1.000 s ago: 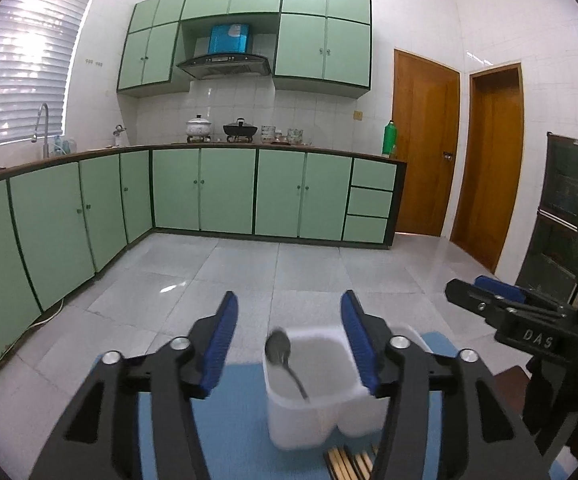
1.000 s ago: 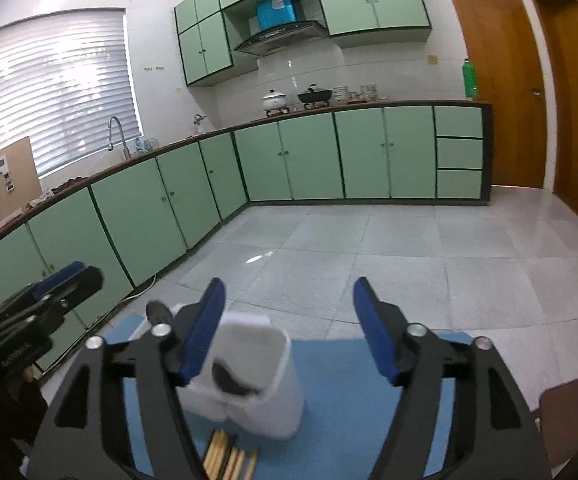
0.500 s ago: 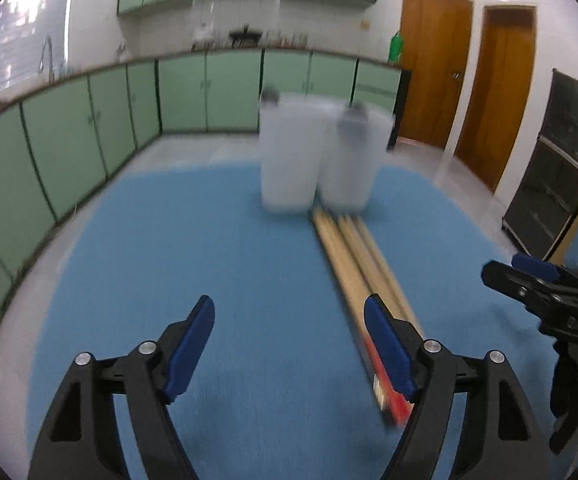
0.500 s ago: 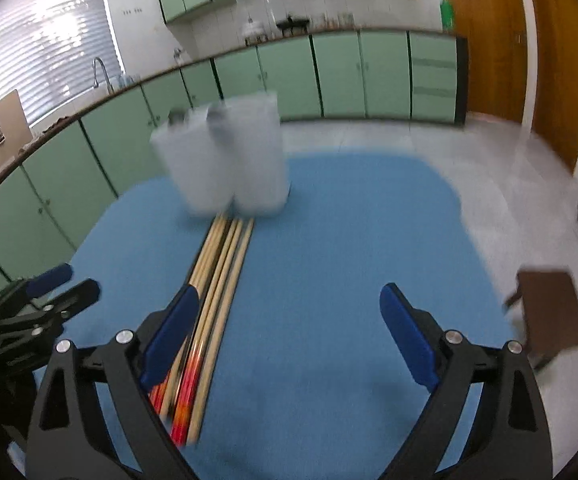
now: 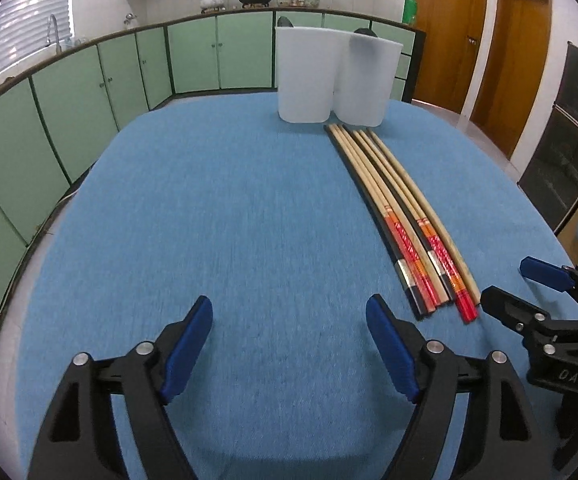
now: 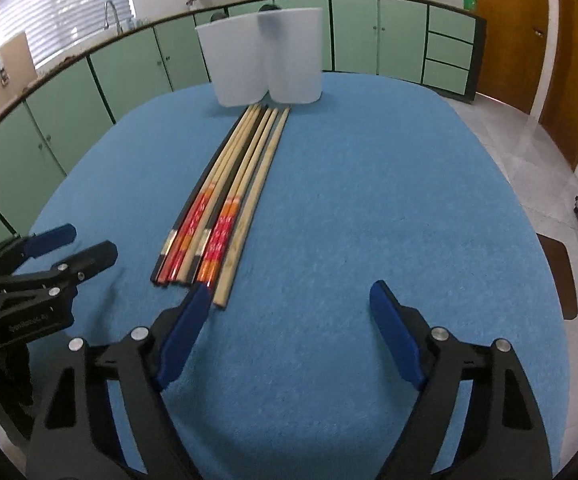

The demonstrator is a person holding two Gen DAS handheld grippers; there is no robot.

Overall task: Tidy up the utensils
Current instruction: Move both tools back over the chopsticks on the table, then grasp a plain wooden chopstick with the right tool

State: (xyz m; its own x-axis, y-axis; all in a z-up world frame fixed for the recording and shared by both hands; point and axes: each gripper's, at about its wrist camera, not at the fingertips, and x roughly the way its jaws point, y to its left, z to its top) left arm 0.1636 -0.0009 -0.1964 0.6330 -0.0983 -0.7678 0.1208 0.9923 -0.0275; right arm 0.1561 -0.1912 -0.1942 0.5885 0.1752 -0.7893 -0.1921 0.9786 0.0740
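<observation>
Several chopsticks [image 5: 401,216] [image 6: 225,200], some wooden and some dark with red-orange ends, lie side by side on the blue cloth table [image 5: 209,220] [image 6: 369,200]. At their far tips stands a white two-compartment holder [image 5: 333,76] [image 6: 265,56], with dark utensil ends [image 5: 285,22] peeking over its rim. My left gripper [image 5: 289,312] [image 6: 91,240] hovers left of the chopsticks' near ends, jaws opening, nothing between them. My right gripper [image 6: 289,292] [image 5: 509,282] hovers to their right, jaws closing, empty, its left finger close to the outermost wooden chopstick's end.
Green kitchen cabinets [image 5: 89,92] run behind and to the left of the table. Two wooden doors [image 5: 449,32] stand at the back right. A dark cabinet [image 5: 569,140] and a brown stool [image 6: 553,256] sit beside the table's right edge.
Both grippers have pulled back from the white holder and tipped down toward the table, so the chopsticks now lie in full view. The left jaws stand wider than before.
</observation>
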